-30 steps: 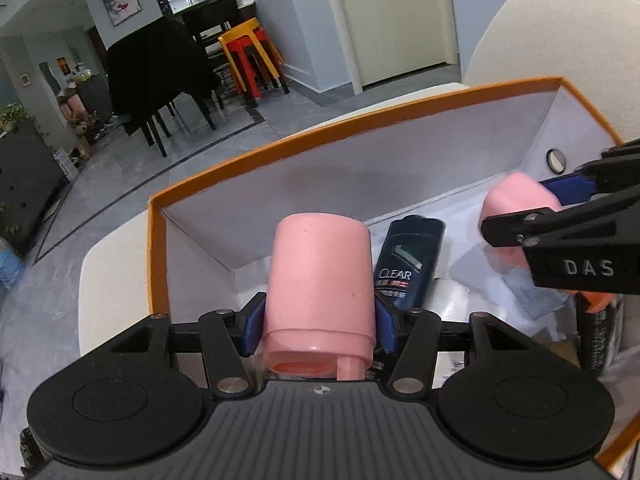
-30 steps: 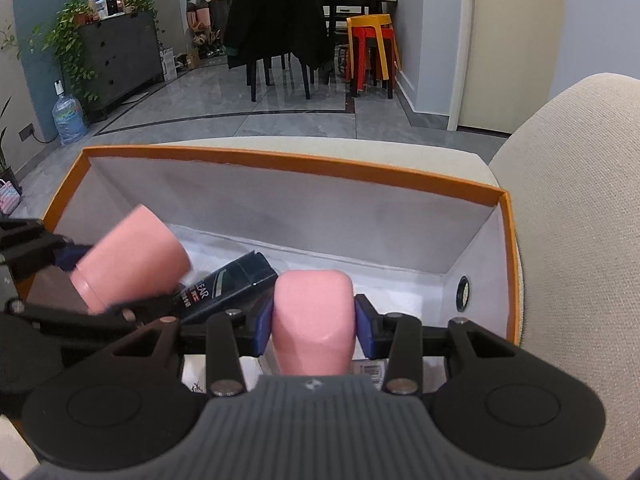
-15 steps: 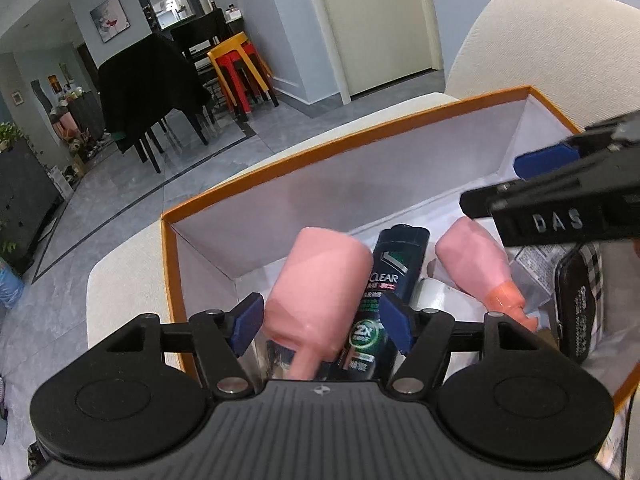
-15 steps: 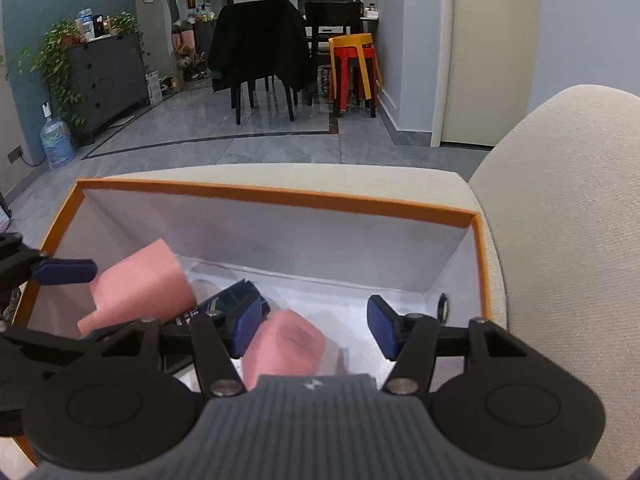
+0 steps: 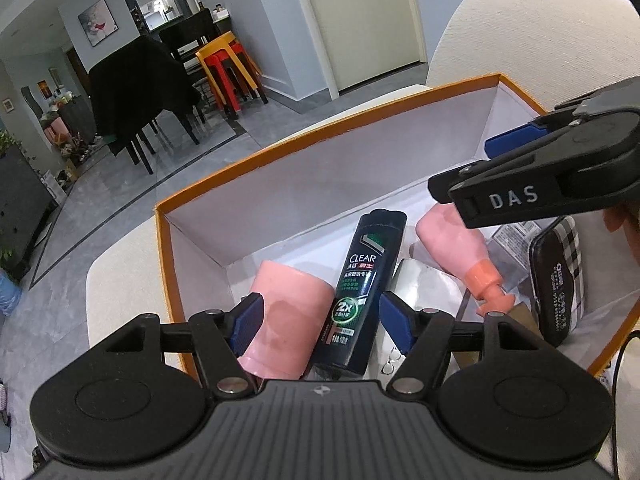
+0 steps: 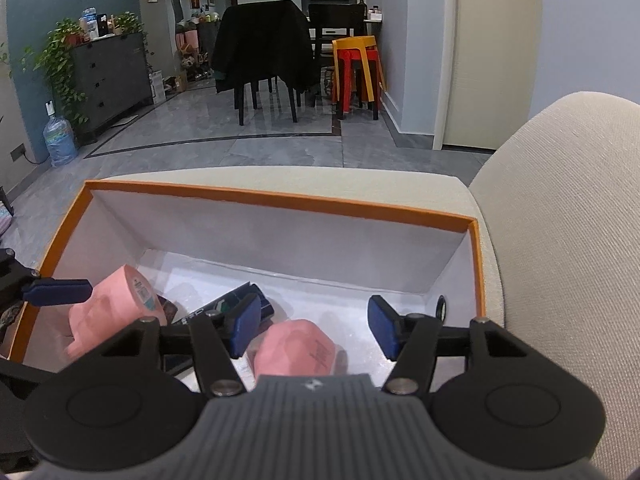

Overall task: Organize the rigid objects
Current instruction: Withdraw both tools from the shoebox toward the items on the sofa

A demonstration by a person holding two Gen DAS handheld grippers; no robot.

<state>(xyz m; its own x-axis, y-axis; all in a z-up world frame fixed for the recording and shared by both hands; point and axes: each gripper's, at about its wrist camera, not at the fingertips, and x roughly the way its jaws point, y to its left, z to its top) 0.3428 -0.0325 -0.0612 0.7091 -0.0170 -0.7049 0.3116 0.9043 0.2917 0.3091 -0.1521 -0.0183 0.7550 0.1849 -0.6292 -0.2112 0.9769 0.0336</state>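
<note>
An orange box (image 5: 320, 136) with a white inside holds the objects. In the left wrist view a wide pink bottle (image 5: 288, 320) lies at its left. A dark CLEAR shampoo bottle (image 5: 360, 292) lies beside it, then a slim pink bottle with an orange cap (image 5: 456, 248). My left gripper (image 5: 322, 322) hovers open above the wide pink bottle and the shampoo, touching neither. My right gripper (image 6: 314, 330) is open over the slim pink bottle (image 6: 296, 354), which lies loose on the box floor. The wide pink bottle (image 6: 116, 316) shows at the left there.
A checkered pouch (image 5: 560, 276) and a white packet (image 5: 424, 288) lie at the box's right side. The box sits on a cream sofa seat (image 6: 280, 180), with its backrest (image 6: 568, 240) to the right. Behind are a grey tiled floor, dark chairs and stools.
Both grippers opened and let go of their pink bottles, which dropped and now lie in the box. The left gripper drew back and up slightly.
</note>
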